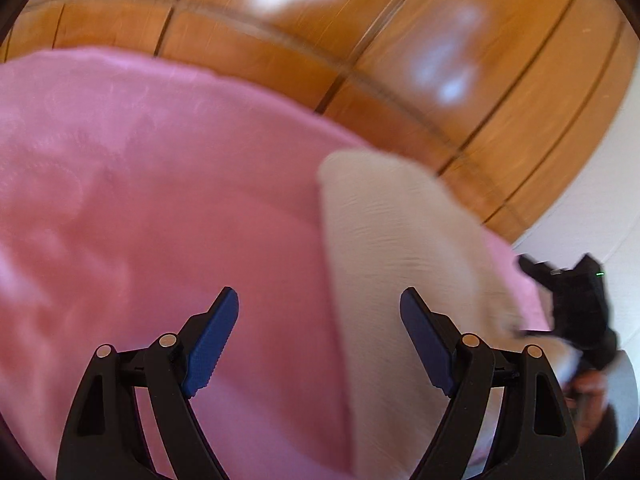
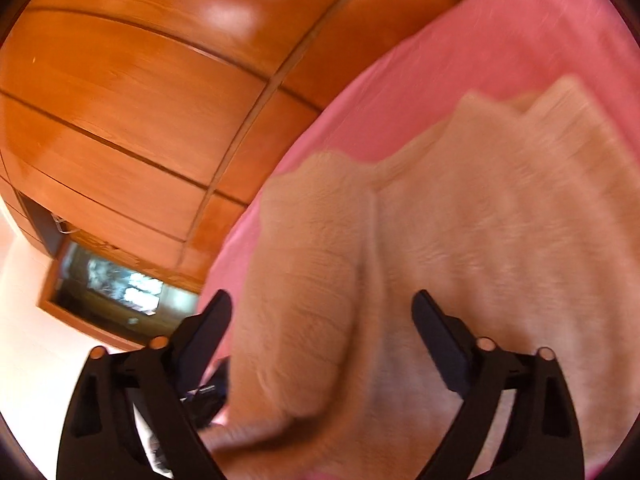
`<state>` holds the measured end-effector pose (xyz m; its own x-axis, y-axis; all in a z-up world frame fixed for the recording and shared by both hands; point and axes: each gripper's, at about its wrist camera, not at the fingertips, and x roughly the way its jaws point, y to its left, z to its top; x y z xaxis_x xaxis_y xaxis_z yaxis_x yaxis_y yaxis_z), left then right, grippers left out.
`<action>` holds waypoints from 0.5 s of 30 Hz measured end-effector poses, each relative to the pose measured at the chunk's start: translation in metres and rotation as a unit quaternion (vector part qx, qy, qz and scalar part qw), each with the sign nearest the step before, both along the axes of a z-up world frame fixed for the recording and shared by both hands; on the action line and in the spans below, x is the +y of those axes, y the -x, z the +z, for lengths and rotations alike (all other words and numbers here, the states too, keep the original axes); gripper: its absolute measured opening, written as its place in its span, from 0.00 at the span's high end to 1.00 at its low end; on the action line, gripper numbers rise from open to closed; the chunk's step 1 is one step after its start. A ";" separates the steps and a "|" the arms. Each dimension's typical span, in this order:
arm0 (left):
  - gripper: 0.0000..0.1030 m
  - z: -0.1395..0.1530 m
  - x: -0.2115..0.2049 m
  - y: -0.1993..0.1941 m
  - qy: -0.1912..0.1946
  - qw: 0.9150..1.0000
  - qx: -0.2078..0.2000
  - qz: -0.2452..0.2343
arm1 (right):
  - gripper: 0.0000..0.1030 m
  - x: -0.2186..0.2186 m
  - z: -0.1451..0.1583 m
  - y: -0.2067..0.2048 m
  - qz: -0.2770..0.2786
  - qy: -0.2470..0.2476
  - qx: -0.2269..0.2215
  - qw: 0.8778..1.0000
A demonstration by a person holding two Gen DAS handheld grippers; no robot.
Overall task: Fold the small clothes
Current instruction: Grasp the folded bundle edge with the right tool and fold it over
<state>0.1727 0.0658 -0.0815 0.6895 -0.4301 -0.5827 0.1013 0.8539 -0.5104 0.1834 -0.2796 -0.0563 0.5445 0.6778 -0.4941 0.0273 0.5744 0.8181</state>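
Observation:
A cream knitted garment (image 2: 480, 240) lies on the pink bedsheet (image 2: 500, 40), with one part folded over its left side (image 2: 304, 272). My right gripper (image 2: 323, 300) hovers over that folded part, jaws wide open, the pads clear of the cloth. In the left wrist view the same garment (image 1: 400, 240) lies to the right on the pink sheet (image 1: 160, 200). My left gripper (image 1: 319, 298) is open above the sheet, at the garment's left edge, with nothing held. The right gripper (image 1: 576, 304) shows as a dark shape at the garment's far side. Both views are blurred.
Glossy wooden cupboard panels (image 1: 360, 40) stand behind the bed. A white wall (image 1: 600, 208) is at the right. A person's hand (image 1: 592, 396) holds the right gripper. Beyond the bed's edge in the right wrist view is a dark wood-framed recess (image 2: 108, 292).

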 end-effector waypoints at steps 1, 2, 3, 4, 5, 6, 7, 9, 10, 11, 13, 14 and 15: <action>0.20 -0.009 -0.001 -0.011 0.001 1.000 0.018 -0.002 | 0.25 0.004 -0.005 -0.006 0.003 0.004 0.018 1.000; 0.20 -0.012 -0.002 -0.012 0.009 1.000 0.021 -0.003 | 0.33 0.006 -0.007 -0.010 0.003 0.012 0.027 1.000; 0.20 -0.014 -0.003 -0.013 0.019 1.000 0.020 -0.001 | 0.38 0.009 -0.007 -0.014 0.006 0.021 0.026 0.999; 0.20 -0.013 -0.004 -0.013 0.018 1.000 0.018 -0.002 | 0.54 0.011 -0.006 -0.014 0.012 0.024 0.019 0.999; 0.21 -0.010 -0.010 -0.013 0.008 1.000 0.016 -0.008 | 0.67 0.015 -0.004 -0.015 0.021 0.030 0.010 0.999; 0.23 -0.007 -0.016 -0.012 -0.004 1.000 0.010 -0.014 | 0.70 0.018 0.000 -0.015 0.027 0.033 0.001 0.999; 0.27 0.000 -0.026 -0.009 -0.025 0.999 -0.003 -0.022 | 0.77 0.018 0.004 -0.013 0.029 0.034 -0.009 0.999; 0.30 0.009 -0.042 -0.006 -0.055 0.998 -0.022 -0.037 | 0.79 0.017 0.019 -0.008 0.035 0.034 -0.043 0.998; 0.30 0.012 -0.048 -0.007 -0.064 0.997 -0.027 -0.043 | 0.79 0.014 0.026 -0.004 0.039 0.032 -0.075 0.996; 0.30 0.018 -0.058 -0.007 -0.071 0.996 -0.033 -0.052 | 0.80 0.007 0.041 0.003 0.034 0.036 -0.100 0.994; 0.30 0.026 -0.073 -0.006 -0.068 0.994 -0.045 -0.069 | 0.80 -0.006 0.055 0.013 0.027 0.044 -0.124 0.991; 0.30 0.029 -0.081 -0.007 -0.075 0.993 -0.050 -0.078 | 0.80 -0.017 0.062 0.019 0.021 0.050 -0.134 0.990; 0.30 0.033 -0.093 -0.006 -0.087 0.991 -0.059 -0.089 | 0.80 -0.027 0.065 0.024 0.014 0.059 -0.139 0.988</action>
<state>0.1787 -0.0272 -0.0487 0.6794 -0.4508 -0.5790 0.3075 0.8913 -0.3331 0.1592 -0.3066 0.0088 0.6517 0.6419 -0.4040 -0.2070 0.6630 0.7195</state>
